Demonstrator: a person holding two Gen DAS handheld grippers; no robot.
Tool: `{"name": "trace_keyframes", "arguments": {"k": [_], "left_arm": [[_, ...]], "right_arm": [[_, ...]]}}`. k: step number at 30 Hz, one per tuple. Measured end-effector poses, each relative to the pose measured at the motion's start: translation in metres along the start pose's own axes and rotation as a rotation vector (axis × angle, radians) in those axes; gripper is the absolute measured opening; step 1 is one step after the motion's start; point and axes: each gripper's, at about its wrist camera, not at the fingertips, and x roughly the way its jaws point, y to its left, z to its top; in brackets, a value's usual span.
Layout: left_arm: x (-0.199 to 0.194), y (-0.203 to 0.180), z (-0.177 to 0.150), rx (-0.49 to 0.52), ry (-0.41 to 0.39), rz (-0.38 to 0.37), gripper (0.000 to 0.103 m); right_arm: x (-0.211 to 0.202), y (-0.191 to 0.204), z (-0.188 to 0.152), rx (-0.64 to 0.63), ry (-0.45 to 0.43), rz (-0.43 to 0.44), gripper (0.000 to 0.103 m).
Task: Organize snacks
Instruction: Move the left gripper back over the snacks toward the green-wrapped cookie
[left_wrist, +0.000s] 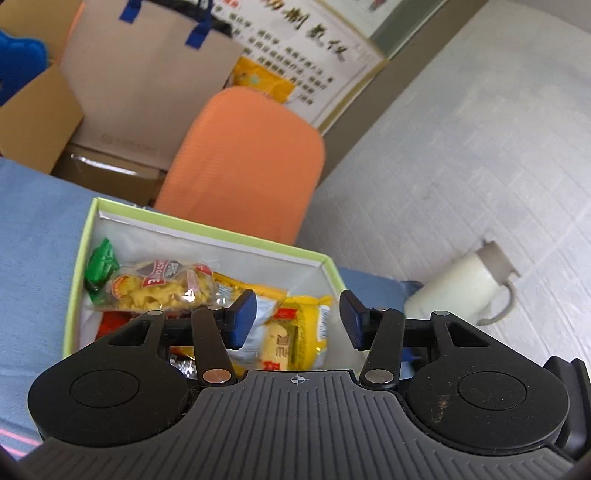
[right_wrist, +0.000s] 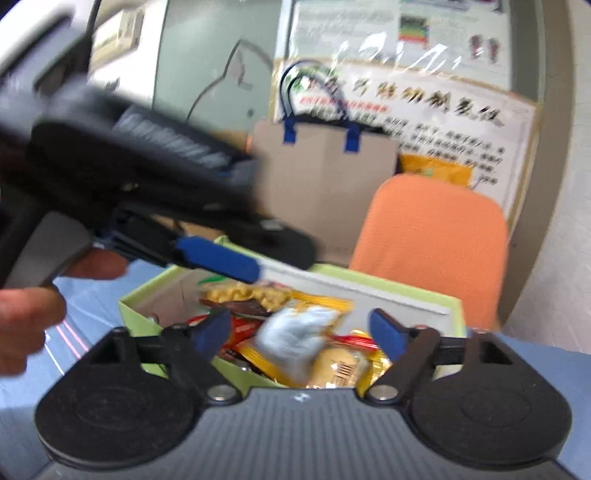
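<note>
The snacks sit heaped in a light-green box (left_wrist: 207, 225) with white inner walls, resting on a blue-covered surface (left_wrist: 33, 236). Among them are a clear packet of yellow crisps (left_wrist: 159, 288), a green wrapper (left_wrist: 101, 264) against the left wall, and a yellow packet with a red label (left_wrist: 299, 332). The left gripper (left_wrist: 297, 319) hangs above the box, its blue fingers apart and empty. The right gripper (right_wrist: 301, 332) likewise holds nothing, fingers spread wide over the pile. An orange chair (left_wrist: 243, 162) stands behind the box.

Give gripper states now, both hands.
Left gripper: open, holding nothing, over the box.
Right gripper: open wide, holding nothing.
</note>
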Motion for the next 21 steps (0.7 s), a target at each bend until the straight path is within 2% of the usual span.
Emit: {"name": "trace_keyframes", "arguments": {"k": [3,8,11,18,21], "left_arm": [[-0.025,-0.005,-0.021,0.027,-0.019,-0.016,0.047],[-0.055,-0.012,-0.065,0.019,0.0,-0.041,0.053],[-0.066,-0.013,-0.098,0.005,0.026,-0.01,0.059],[-0.078,-0.016,-0.167,-0.034,0.091,0.092,0.064],[-0.079,-0.023,-0.187,-0.007,0.121,0.122,0.064]], "right_arm": [[-0.042,-0.005,-0.013,0.056,-0.028,0.005,0.093],[-0.081,-0.003,-0.043,0.137,0.003,0.013,0.093],[-0.101,0.009,-0.068,0.167,0.044,-0.009,0.093],[-0.142,0.037,-0.127,0.232,0.133,-0.052,0.093],[-0.151,0.041,-0.141,0.259,0.157,-0.084,0.093]]}}
